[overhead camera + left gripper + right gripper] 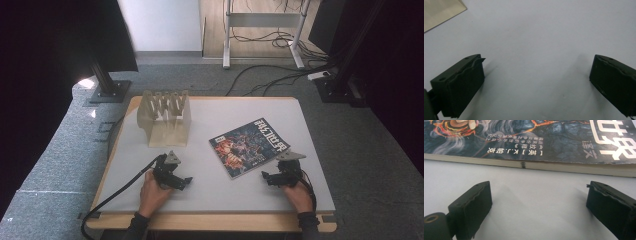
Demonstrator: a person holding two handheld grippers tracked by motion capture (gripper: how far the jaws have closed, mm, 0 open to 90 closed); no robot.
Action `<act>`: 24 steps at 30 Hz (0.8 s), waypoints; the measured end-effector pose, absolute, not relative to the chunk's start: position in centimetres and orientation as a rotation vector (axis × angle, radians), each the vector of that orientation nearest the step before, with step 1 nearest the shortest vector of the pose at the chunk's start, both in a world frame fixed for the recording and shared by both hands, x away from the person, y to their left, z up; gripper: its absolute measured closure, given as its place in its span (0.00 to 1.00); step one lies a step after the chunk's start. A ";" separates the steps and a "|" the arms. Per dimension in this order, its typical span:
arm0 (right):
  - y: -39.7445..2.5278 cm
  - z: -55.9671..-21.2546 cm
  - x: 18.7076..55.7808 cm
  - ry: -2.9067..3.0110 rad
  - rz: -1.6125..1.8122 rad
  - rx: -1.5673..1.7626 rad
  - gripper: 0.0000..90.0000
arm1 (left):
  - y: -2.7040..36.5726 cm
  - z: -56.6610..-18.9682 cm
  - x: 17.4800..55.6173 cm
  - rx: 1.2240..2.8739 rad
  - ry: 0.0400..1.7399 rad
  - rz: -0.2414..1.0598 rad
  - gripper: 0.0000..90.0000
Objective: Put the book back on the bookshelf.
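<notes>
A dark-covered magazine (249,146) lies flat on the grey table top (220,190), right of centre. My right gripper (266,177) rests low on the table just off the magazine's near right edge, open, nothing between its jaws. In the right gripper view the magazine (531,137) spans the top, its page edge a short way ahead of the open gripper (539,202). My left gripper (186,182) sits at the near left, open over bare table. In the left gripper view the gripper (536,75) holds nothing.
A beige wooden rack (165,117) with upright slots stands at the far left of the table; its corner (441,10) shows in the left gripper view. Cables and stand bases lie on the carpet beyond the table's far edge.
</notes>
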State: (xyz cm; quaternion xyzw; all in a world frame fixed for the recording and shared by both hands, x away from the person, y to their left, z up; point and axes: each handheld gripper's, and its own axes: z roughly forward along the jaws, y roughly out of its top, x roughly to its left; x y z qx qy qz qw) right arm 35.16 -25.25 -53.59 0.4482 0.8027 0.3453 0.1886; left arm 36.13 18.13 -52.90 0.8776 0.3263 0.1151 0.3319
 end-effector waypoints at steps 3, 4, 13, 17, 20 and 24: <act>-25.3 -53.6 35.2 2.258 0.972 1.261 0.06 | 18.1 -52.9 36.1 2.294 0.853 0.301 0.00; -25.3 -53.6 35.2 2.257 0.972 1.261 0.06 | 18.1 -52.9 36.1 2.294 0.853 0.300 0.00; -25.2 -53.6 35.1 2.249 0.971 1.273 0.06 | 18.1 -52.8 36.2 2.278 0.876 0.289 0.00; -25.0 -53.5 35.2 2.245 0.960 1.290 0.05 | 17.9 -52.7 36.4 2.267 0.847 0.240 0.00; -25.0 -53.5 35.3 2.253 0.956 1.288 0.05 | 17.7 -52.4 36.6 2.278 0.829 0.235 0.00; -25.0 -53.0 35.3 2.280 0.954 1.265 0.05 | 17.1 -51.0 37.3 2.250 0.807 0.208 0.00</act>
